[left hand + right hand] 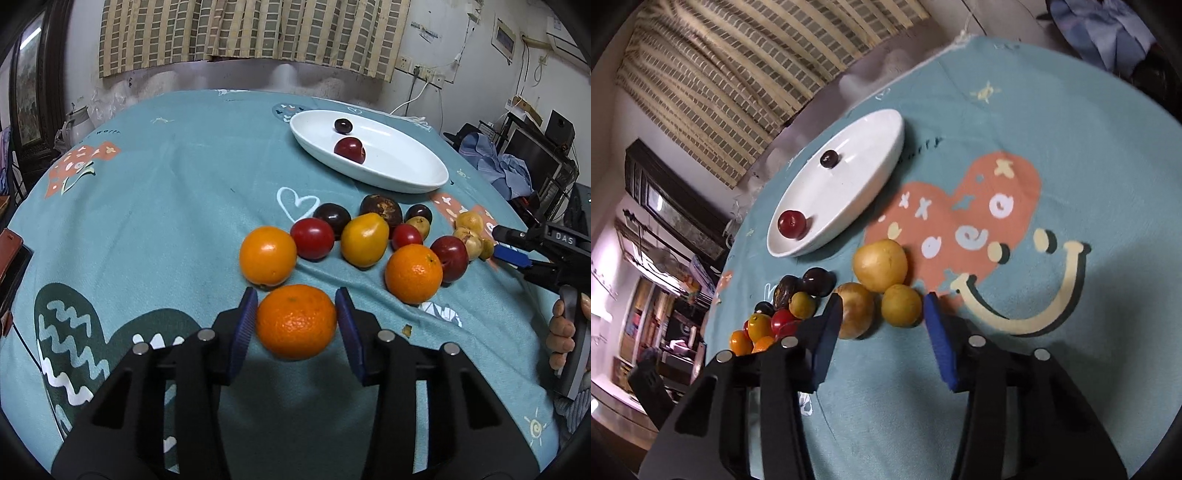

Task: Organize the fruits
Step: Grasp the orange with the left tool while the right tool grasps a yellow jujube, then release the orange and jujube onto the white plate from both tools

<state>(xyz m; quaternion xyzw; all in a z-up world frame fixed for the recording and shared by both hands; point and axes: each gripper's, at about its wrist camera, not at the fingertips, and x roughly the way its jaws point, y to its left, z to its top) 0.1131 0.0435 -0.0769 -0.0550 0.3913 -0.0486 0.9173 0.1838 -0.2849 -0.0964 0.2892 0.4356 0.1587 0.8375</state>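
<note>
My left gripper (295, 319) is shut on an orange (296, 321) and holds it just above the cloth. Behind it lies a cluster of fruit: two more oranges (267, 256), red fruits (312, 238), a yellow-orange fruit (364, 239) and dark plums (332, 218). A white oval plate (399, 173) holds a red fruit (349, 150) and a dark plum (343, 126). My right gripper (882, 312) is open around two small yellow fruits (900, 305), a third (880, 264) just beyond. The plate also shows in the right wrist view (849, 192).
The table is covered by a teal patterned cloth (166, 184). The right gripper's body and the hand holding it (554, 258) are at the right edge. A brown wallet-like object (9, 254) lies at the left edge. Clutter and shelving stand beyond the table.
</note>
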